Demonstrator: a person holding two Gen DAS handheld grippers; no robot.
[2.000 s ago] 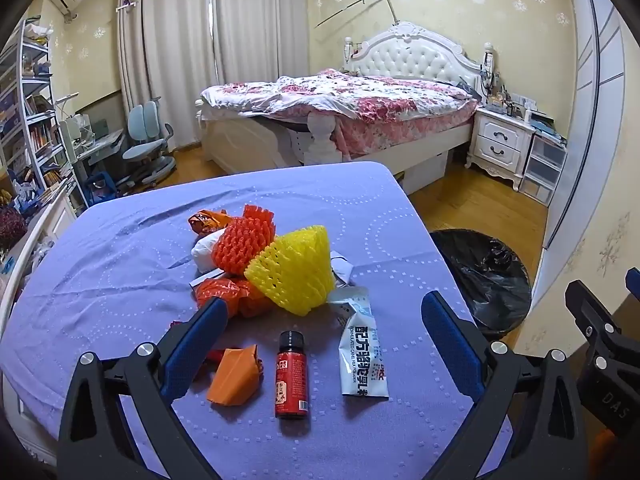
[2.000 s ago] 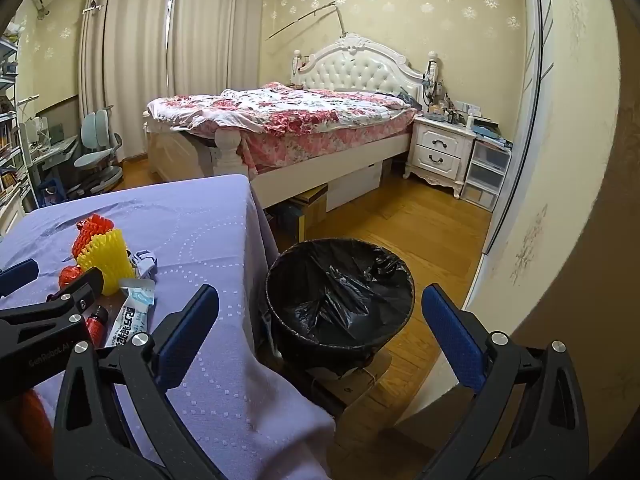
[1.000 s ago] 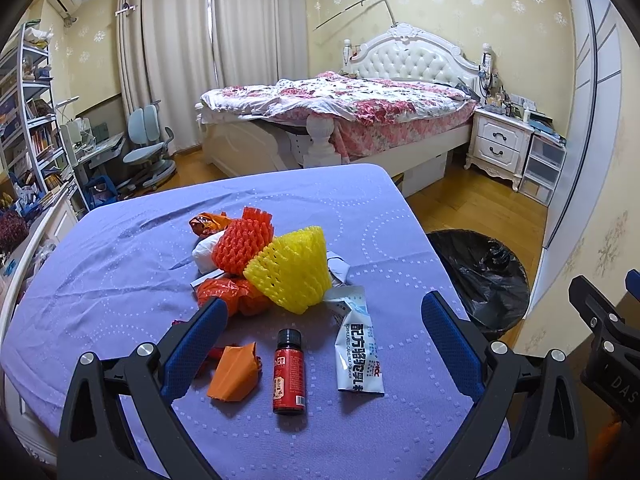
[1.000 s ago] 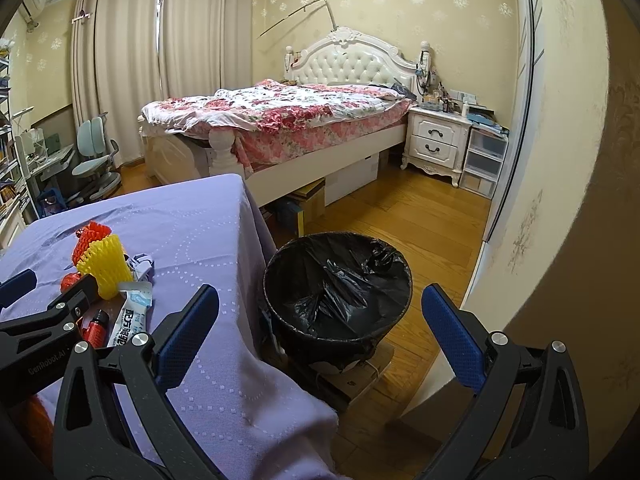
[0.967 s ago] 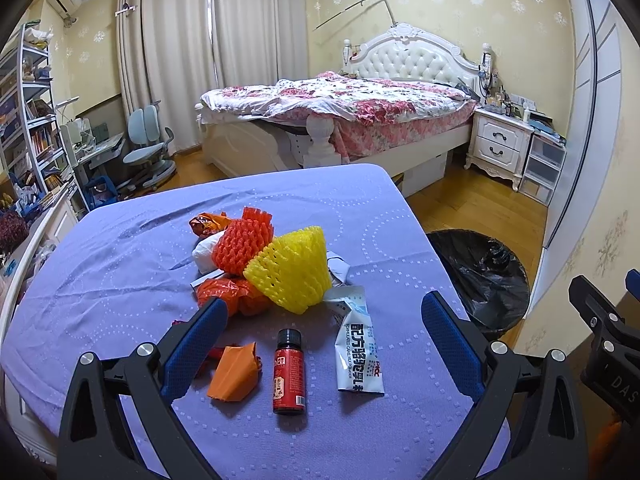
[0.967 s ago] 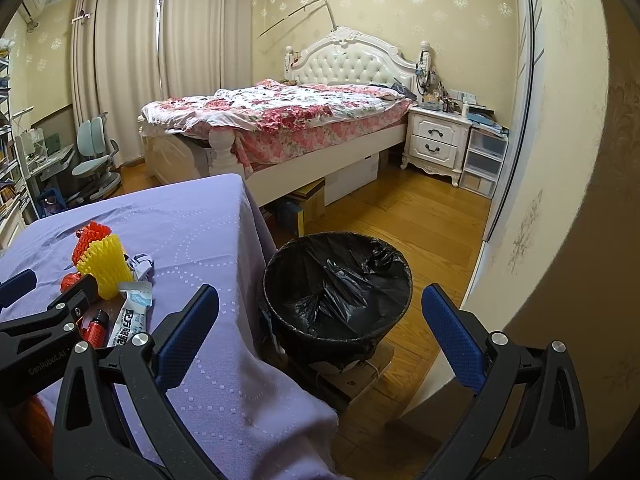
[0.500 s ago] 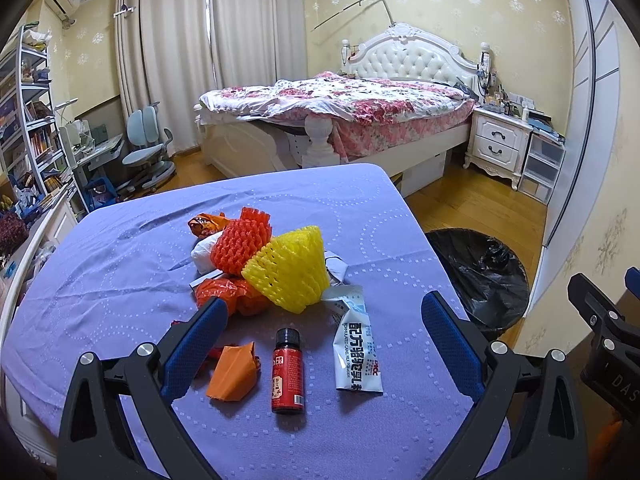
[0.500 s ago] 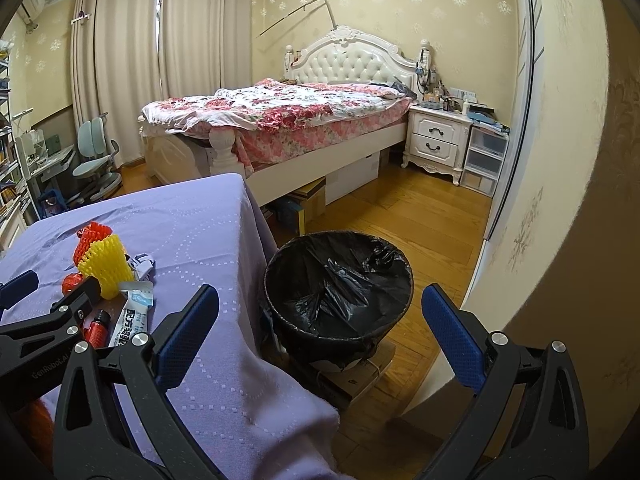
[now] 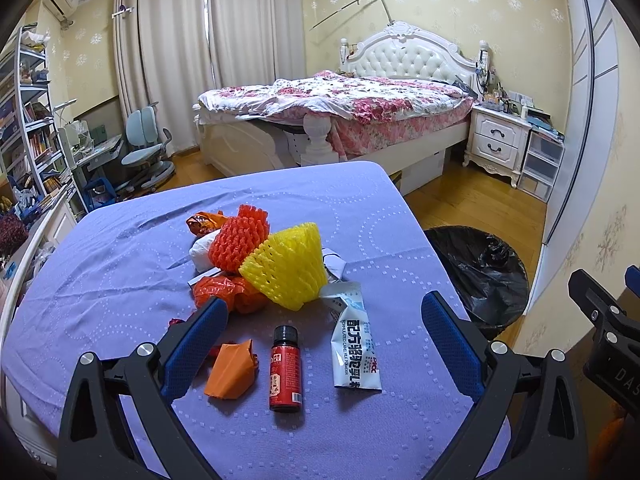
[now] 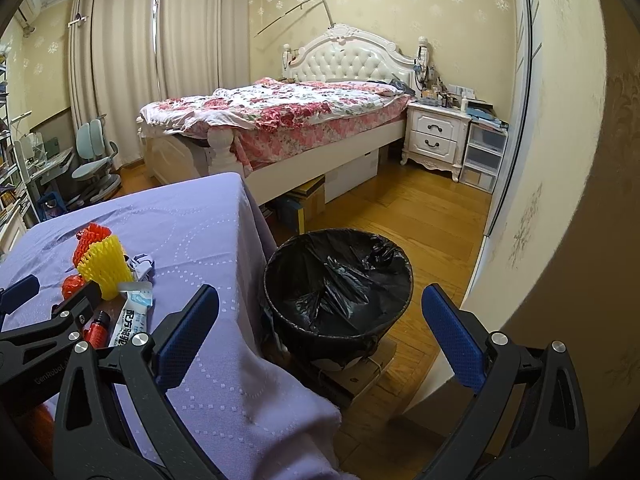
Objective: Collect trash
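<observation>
Inspection, both wrist cams. My left gripper (image 9: pixel 320 344) hangs over the near edge of the purple tablecloth (image 9: pixel 120 264), jaws spread wide, nothing between them; I judge I have it there to line up a first pick. Trash sits centre frame in left cam: red bottle w/ black cap (image 9: pixel 285 368) lying on its side directly between the pads, torn milk-powder sachet (image 9: pixel 355 348) just right of it, folded orange paper (image 9: pixel 232 370) just left. Behind them a yellow foam fruit net (image 9: pixel 286 270) leans against an orange foam net (image 9: pixel 238 238), w/ crumpled orange wrappers (image 9: pixel 224 292) and a white wad (image 9: pixel 202 250) tucked underneath; the pile touches at several pts, so I can't tell how many pieces it holds. My right gripper (image 10: pixel 320 340) is also fully open and empty, held off the table's right side, aimed at the bin w/ black liner (image 10: pixel 340 276) on the wood floor, lower centre of right cam. Bin stands just beside the table corner, presumably so items can go in w/ a short swing. Liner looks slack, no visible rubbish inside. Judgement: task at start, nothing collected yet. Bottle is the obvious first target, rigid and isolated; it may roll if pinched off-centre. Foam nets will squash easily; sachet lies flat, harder to get under.
</observation>
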